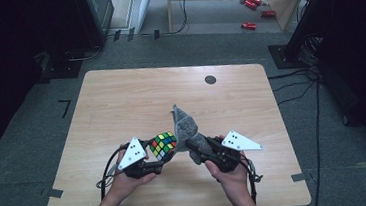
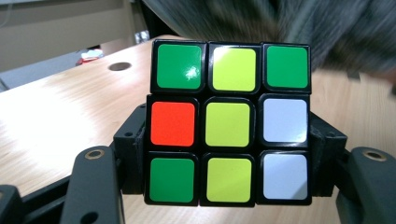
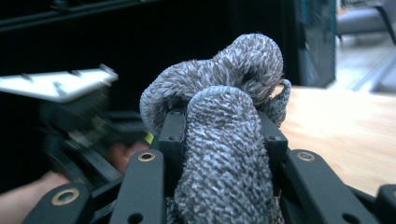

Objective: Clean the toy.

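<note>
A colourful puzzle cube [image 1: 163,145] is held just above the wooden table [image 1: 121,103], with my left gripper [image 1: 161,157] shut on its sides. In the left gripper view the cube [image 2: 229,123] shows a face of green, yellow, red and white squares between the two black jaws. My right gripper [image 1: 193,147] is shut on a bunched grey cloth [image 1: 185,128], whose free end rises beside the cube and touches its right side. Seen from the right gripper view, the cloth [image 3: 224,135] bulges out between the jaws, and the left gripper with its grey plate [image 3: 56,86] shows blurred at the left.
A small dark round hole [image 1: 210,79] sits near the table's far edge. Red cans [image 1: 253,6] lie on the floor beyond the table. Dark equipment and cables [image 1: 314,71] stand to the right of the table, and a black stand base [image 1: 80,46] at the far left.
</note>
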The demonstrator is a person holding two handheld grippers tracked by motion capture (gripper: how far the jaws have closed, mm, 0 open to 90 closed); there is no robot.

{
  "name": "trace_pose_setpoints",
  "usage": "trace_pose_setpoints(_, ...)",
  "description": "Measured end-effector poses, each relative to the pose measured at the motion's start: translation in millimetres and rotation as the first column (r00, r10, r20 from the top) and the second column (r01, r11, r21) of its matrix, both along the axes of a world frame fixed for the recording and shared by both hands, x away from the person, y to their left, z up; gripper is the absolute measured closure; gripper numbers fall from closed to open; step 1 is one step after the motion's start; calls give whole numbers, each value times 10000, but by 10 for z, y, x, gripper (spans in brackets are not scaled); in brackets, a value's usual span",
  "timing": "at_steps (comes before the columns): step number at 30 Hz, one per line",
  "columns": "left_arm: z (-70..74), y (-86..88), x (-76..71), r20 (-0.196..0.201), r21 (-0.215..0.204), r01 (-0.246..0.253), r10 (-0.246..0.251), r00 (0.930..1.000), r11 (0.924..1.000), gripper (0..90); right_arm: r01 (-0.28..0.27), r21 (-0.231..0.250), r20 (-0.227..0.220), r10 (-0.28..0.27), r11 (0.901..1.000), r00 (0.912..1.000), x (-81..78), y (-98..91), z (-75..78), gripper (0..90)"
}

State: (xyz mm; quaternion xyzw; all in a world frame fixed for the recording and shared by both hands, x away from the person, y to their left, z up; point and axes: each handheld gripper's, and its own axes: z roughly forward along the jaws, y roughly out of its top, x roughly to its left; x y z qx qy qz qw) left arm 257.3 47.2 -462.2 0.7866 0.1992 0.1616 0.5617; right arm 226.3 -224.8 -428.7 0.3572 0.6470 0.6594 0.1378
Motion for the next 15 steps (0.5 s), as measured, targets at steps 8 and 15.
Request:
trace_pose_setpoints(8, -22, -106, -114, 678, 527, 404, -439, 9967, 9978, 338, -689, 200, -615, 700, 9974, 9957, -18, 188, -111, 638)
trace_pose_setpoints(15, -20, -40, -60, 548, 281, 241, -256, 9982, 9993, 337, 713, -1463, -1476, -930, 9867, 9847, 146, 3, -298, 641)
